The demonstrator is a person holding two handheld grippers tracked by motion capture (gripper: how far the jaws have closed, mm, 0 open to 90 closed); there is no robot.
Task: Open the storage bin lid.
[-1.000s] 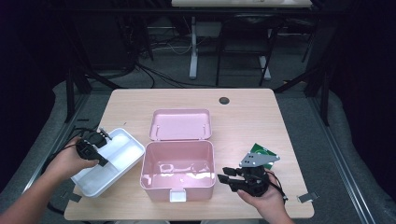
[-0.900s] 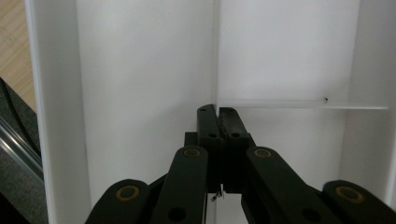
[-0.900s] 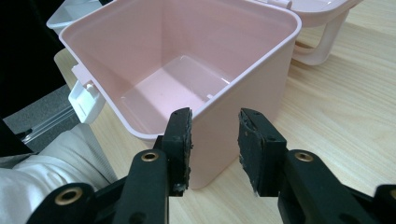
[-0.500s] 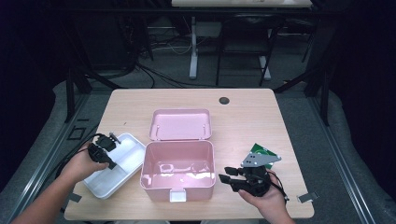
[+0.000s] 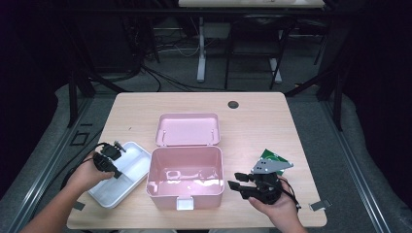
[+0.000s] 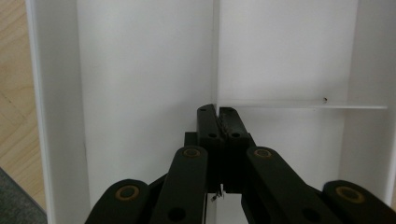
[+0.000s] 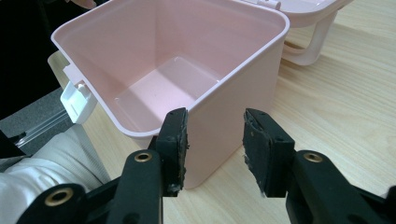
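The left gripper [image 6: 218, 112] is clenched on the tray [image 5: 127, 167] divider. The right gripper [image 7: 215, 140], jaws just opening and empty, straddles the box [image 7: 177, 70] wall.

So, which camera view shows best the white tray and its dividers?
The left gripper view: the white tray is close there, and its dividers are clear, with the left gripper shut on the long one. The high view shows the whole tray but small, beside the pink box.
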